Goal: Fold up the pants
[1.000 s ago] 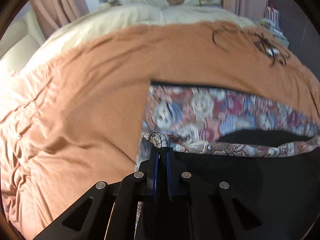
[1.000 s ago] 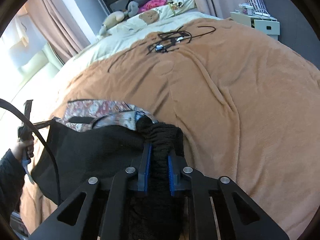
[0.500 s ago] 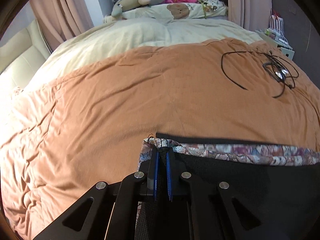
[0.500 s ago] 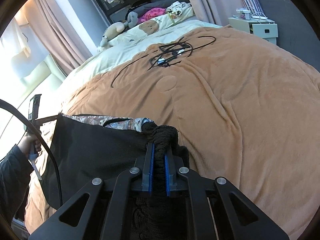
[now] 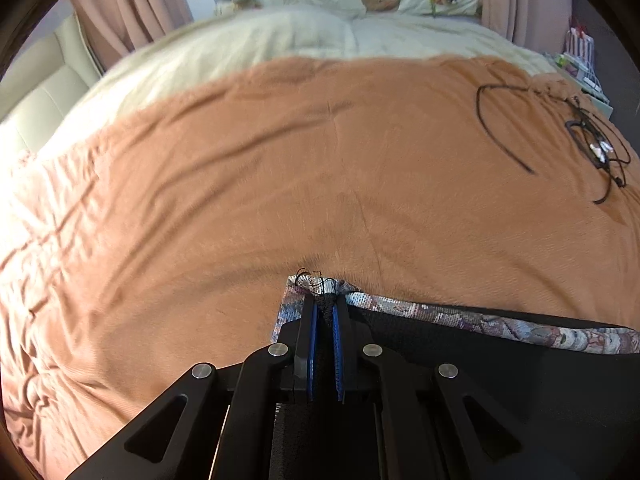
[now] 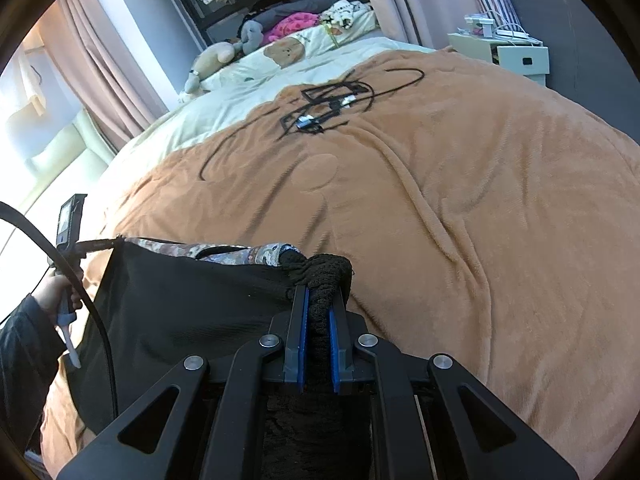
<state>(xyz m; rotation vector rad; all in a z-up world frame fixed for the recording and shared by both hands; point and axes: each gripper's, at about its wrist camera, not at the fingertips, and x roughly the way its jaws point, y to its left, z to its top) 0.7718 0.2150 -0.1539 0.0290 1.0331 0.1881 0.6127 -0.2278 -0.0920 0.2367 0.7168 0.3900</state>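
My left gripper (image 5: 325, 308) has its blue-padded jaws clamped on one corner of the black pants with a patterned tapestry-like lining (image 5: 500, 360), pinching both the dark cloth and the frayed patterned edge. My right gripper (image 6: 318, 304) is closed tight on the bunched black knitted waistband (image 6: 324, 276) at the opposite corner. Between the two, the pants (image 6: 184, 304) hang stretched as a flat dark sheet, the patterned edge running along the top, held low over the near end of the soft orange-brown fleece blanket (image 5: 280, 184) that covers the bed. From the right wrist view I see my left hand (image 6: 56, 292) gripping its handle at the far corner. Farther out on the blanket lies a tangle of thin black cables (image 6: 332, 108). Beyond it come the cream duvet (image 5: 304, 36), the bear-print pillow (image 6: 288, 52) and a beige plush toy (image 6: 210, 60).
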